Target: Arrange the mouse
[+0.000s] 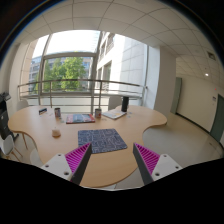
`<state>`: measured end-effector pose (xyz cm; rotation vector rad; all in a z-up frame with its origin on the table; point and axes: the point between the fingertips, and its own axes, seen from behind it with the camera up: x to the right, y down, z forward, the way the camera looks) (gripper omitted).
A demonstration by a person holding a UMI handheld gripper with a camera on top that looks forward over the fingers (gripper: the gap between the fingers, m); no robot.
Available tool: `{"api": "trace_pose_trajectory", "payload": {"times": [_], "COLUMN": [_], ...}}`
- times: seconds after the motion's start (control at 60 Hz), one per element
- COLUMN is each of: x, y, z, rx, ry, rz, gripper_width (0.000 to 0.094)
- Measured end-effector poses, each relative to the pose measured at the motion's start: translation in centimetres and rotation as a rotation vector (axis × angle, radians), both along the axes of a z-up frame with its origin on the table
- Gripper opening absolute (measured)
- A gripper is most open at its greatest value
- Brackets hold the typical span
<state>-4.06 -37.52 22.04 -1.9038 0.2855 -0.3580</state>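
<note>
Wooden table [120,125] carries the mouse pad [102,140] near its front edge; my gripper [112,160], fingers spread and empty, calls for finding the unseen mouse.

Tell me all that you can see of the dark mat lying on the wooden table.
The dark mat is a flat rectangle, bluish-grey with a faint speckled pattern, maybe cloth. It lies on the light wooden table, turned slightly askew, just beyond the open tongs, which do not touch it. Nothing seems to rest on it; no mouse is discernible.
</note>
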Motion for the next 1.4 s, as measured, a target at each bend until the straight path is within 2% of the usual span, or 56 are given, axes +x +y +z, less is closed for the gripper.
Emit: {"api": "trace_pose_trajectory", "payload": {"times": [0.2, 0.383, 0.483, 0.633, 0.833, 0.95, 1.1, 1.233, 1.317, 1.367, 1.4], "x": [-1.5, -6.5, -10.6, -16.7, -23.4, -25.7, -26.2, -27.2, -27.1, -27.0, -27.4], "y": [0.6, 2.0, 3.5, 7.7, 17.3, 24.6, 34.5, 40.1, 42.9, 43.8, 44.6], "z": [-2.8, -6.7, -9.1, -12.6, -16.6, -18.8, -20.7, -22.3, -22.9, -23.4, -23.5], "rx": [-0.109, -0.218, -0.26, -0.307, -0.346, -0.345, -0.335, -0.34, -0.341, -0.349, -0.336], "ry": [0.014, 0.029, 0.048, 0.086, 0.107, 0.098, 0.09, 0.1, 0.106, 0.115, 0.132], "rz": [-0.045, -0.08, -0.063, -0.001, 0.14, 0.228, 0.305, 0.334, 0.35, 0.357, 0.365], "gripper_width": [0.0847, 0.0849, 0.0849, 0.0851, 0.0851, 0.0851, 0.085, 0.0845, 0.0777, 0.0716, 0.0644]}}
